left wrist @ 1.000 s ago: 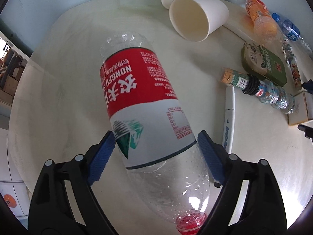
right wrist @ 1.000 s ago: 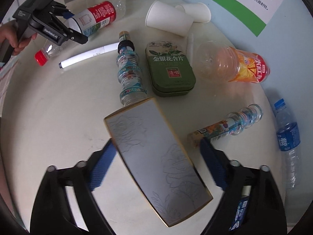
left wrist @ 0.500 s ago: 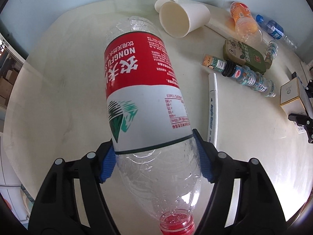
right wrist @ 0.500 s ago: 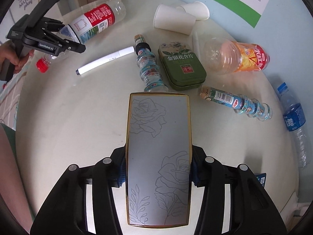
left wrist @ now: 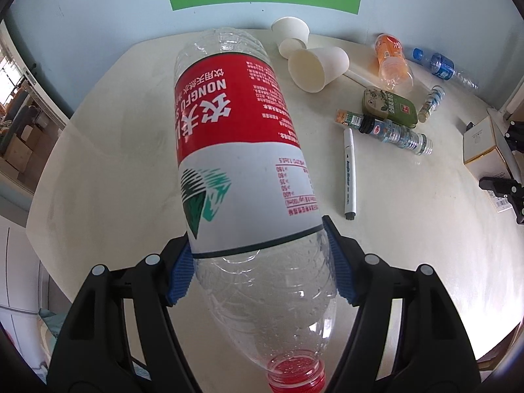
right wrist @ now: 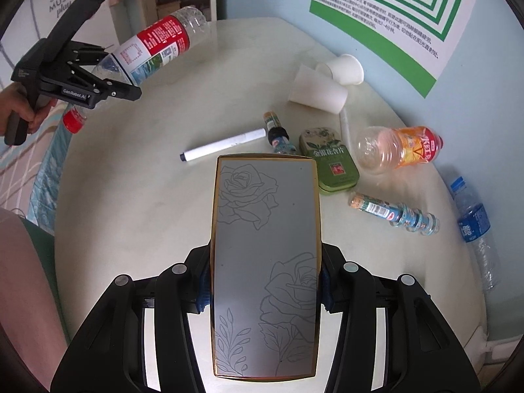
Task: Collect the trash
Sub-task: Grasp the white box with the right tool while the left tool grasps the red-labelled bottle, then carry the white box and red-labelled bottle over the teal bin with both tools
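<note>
My left gripper [left wrist: 262, 262] is shut on a large empty water bottle [left wrist: 242, 163] with a red and white label, red cap toward the camera, held above the round table [left wrist: 114, 163]. It shows in the right wrist view too [right wrist: 154, 49], lifted at the far left. My right gripper [right wrist: 262, 285] is shut on a flat grey box with rose drawings and a gold rim [right wrist: 265, 255], held above the table. That box also shows in the left wrist view [left wrist: 484, 150] at the right edge.
On the table lie paper cups [right wrist: 317, 90], a white marker [right wrist: 222, 145], a green tin [right wrist: 329, 160], an orange bottle [right wrist: 399, 149], two small stacked-ring bottles [right wrist: 393, 213], and a blue-label bottle [right wrist: 475, 229]. A wall with a green poster [right wrist: 393, 9] stands behind.
Both grippers have closed on their objects and lifted them higher above the table. The bottle and the box have risen, and the table looks farther away.
</note>
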Action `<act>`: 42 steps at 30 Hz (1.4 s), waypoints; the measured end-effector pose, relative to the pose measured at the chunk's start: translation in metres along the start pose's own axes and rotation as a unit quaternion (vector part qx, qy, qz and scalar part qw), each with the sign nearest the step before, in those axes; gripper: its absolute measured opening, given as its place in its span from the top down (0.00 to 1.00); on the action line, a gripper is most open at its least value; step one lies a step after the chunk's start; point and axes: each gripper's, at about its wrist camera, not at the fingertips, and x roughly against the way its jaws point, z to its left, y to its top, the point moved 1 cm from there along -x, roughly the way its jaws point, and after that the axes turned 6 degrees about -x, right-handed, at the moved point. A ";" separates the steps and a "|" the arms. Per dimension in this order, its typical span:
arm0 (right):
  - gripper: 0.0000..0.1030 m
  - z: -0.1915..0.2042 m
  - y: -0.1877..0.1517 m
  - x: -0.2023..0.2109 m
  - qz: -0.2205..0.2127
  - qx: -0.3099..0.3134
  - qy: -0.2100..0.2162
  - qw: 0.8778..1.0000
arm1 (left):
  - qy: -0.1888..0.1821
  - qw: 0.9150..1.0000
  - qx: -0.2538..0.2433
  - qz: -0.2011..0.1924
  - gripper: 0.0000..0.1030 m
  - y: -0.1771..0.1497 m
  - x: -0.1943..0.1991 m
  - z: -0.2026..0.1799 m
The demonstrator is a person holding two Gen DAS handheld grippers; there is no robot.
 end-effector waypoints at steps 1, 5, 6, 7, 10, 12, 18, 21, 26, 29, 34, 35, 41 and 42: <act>0.52 0.004 0.001 0.002 -0.003 0.005 0.002 1.000 | 0.004 1.000 0.003 -0.002 0.35 -0.004 0.004 0.003; 0.52 0.025 0.014 0.003 -0.012 0.028 0.014 0.999 | 0.018 1.000 0.023 -0.010 0.35 -0.021 0.021 0.015; 0.52 0.031 0.018 0.003 -0.014 0.036 0.018 0.999 | 0.021 0.999 0.028 -0.011 0.35 -0.026 0.026 0.019; 0.52 0.038 0.022 0.003 -0.016 0.042 0.024 0.999 | 0.026 0.999 0.033 -0.012 0.35 -0.032 0.030 0.024; 0.52 0.060 0.038 0.000 -0.024 0.064 0.042 0.997 | 0.041 0.998 0.051 -0.014 0.35 -0.051 0.044 0.039; 0.52 0.075 0.051 -0.004 -0.030 0.081 0.056 0.995 | 0.052 0.996 0.067 -0.012 0.35 -0.066 0.054 0.051; 0.52 0.125 0.085 -0.019 -0.048 0.128 0.095 0.986 | 0.088 0.990 0.110 -0.008 0.35 -0.110 0.079 0.081; 0.52 0.149 0.100 -0.023 -0.057 0.148 0.117 0.980 | 0.105 0.985 0.136 -0.006 0.35 -0.131 0.090 0.093; 0.52 0.192 0.119 -0.030 -0.065 0.199 0.166 0.964 | 0.138 0.971 0.196 0.003 0.35 -0.169 0.110 0.100; 0.52 0.225 0.127 -0.038 -0.063 0.233 0.204 0.949 | 0.162 0.958 0.237 0.020 0.35 -0.201 0.120 0.100; 0.52 0.285 0.131 -0.049 -0.048 0.269 0.252 0.928 | 0.178 0.932 0.312 0.048 0.35 -0.263 0.130 0.106; 0.52 0.298 0.131 -0.050 -0.043 0.276 0.261 0.924 | 0.181 0.927 0.323 0.053 0.35 -0.275 0.131 0.108; 0.52 0.377 0.133 -0.062 -0.013 0.316 0.300 0.900 | 0.186 0.898 0.391 0.074 0.35 -0.342 0.133 0.126; 0.52 0.391 0.133 -0.064 -0.008 0.320 0.305 0.897 | 0.185 0.895 0.399 0.079 0.35 -0.353 0.131 0.131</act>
